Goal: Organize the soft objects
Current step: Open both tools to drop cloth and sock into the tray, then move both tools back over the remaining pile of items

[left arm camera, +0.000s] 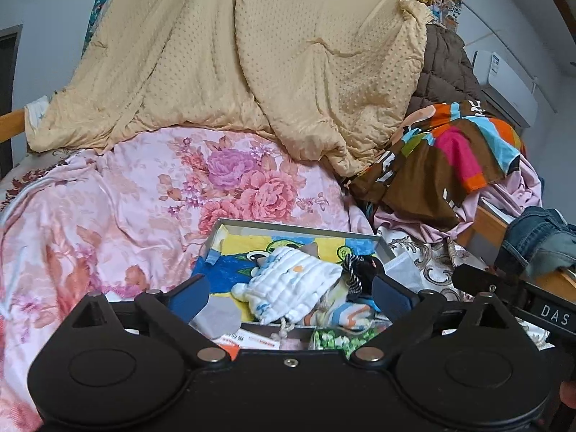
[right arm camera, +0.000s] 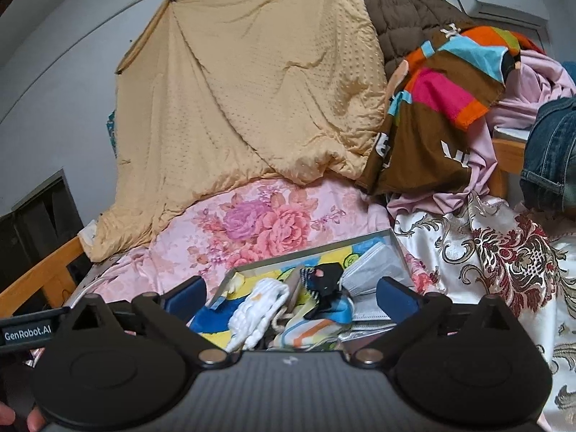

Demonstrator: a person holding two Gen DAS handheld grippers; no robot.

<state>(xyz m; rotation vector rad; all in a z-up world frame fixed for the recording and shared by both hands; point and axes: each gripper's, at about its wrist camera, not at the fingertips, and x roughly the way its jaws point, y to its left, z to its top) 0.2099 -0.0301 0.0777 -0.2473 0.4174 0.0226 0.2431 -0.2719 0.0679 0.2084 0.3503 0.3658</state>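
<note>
A shallow grey tray [left arm camera: 288,226] lies on the pink floral bedsheet [left arm camera: 126,194]. It holds a white quilted cloth pouch [left arm camera: 295,284], a striped sock [left arm camera: 354,277], a colourful cartoon towel [left arm camera: 223,270] and a striped cloth [left arm camera: 354,315]. My left gripper [left arm camera: 289,293] is open, with its fingers on either side of the white pouch just above the tray. In the right wrist view the same tray [right arm camera: 313,250] shows the white pouch [right arm camera: 261,309], a black item [right arm camera: 325,277] and a grey face mask [right arm camera: 374,268]. My right gripper [right arm camera: 291,297] is open over the tray.
A tan dotted quilt [left arm camera: 259,57] hangs behind the bed. A colourful striped towel [left arm camera: 457,151], a brown quilted jacket [left arm camera: 444,68] and pink cloth [left arm camera: 511,194] are piled at the right. Jeans [right arm camera: 550,151] lie far right. A wooden bed rail [right arm camera: 39,277] runs at the left.
</note>
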